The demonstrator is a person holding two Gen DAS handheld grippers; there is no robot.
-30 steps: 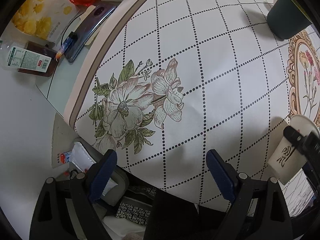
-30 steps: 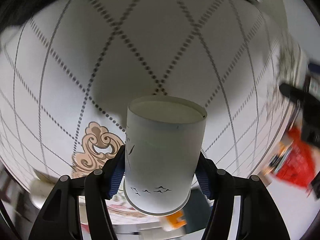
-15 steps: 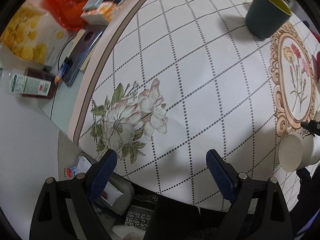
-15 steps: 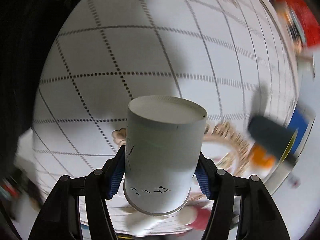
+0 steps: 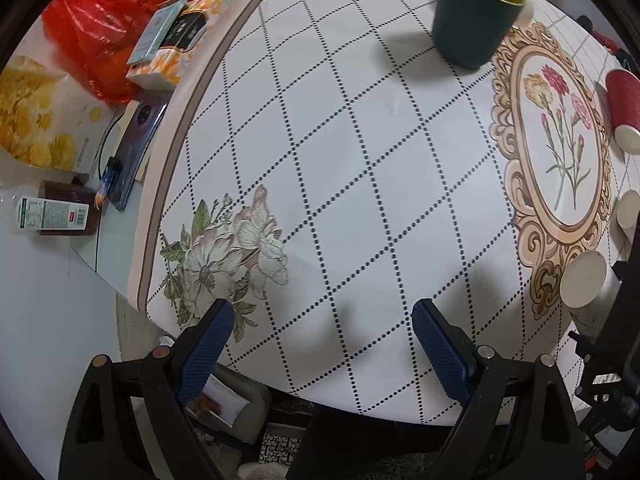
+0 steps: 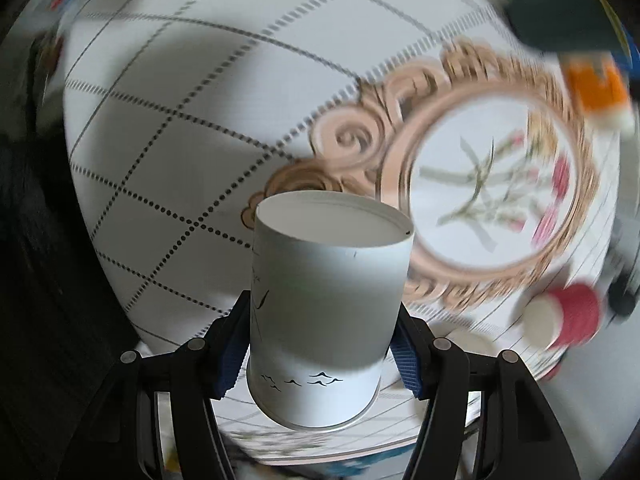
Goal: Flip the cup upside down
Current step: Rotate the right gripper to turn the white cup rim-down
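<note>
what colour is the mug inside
Yellow-green inside the mug, dark green outside; left wrist view shows it best.

Three white paper cups [image 5: 585,285], one red cup [image 5: 625,106], one green cup [image 5: 474,12]

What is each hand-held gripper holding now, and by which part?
The right hand-held gripper holds the white paper cup by its side wall, nearer one end. The left hand-held gripper is open and holds nothing.

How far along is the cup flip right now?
Done: the right claw is clamped on the white paper cup and has it off the tablecloth. In hand: the cup is mid-air, its closed base facing forward away from the camera; the blurred background suggests rotation. Left: set it rim-down and let go. The left claw is open, holding nothing.
</note>
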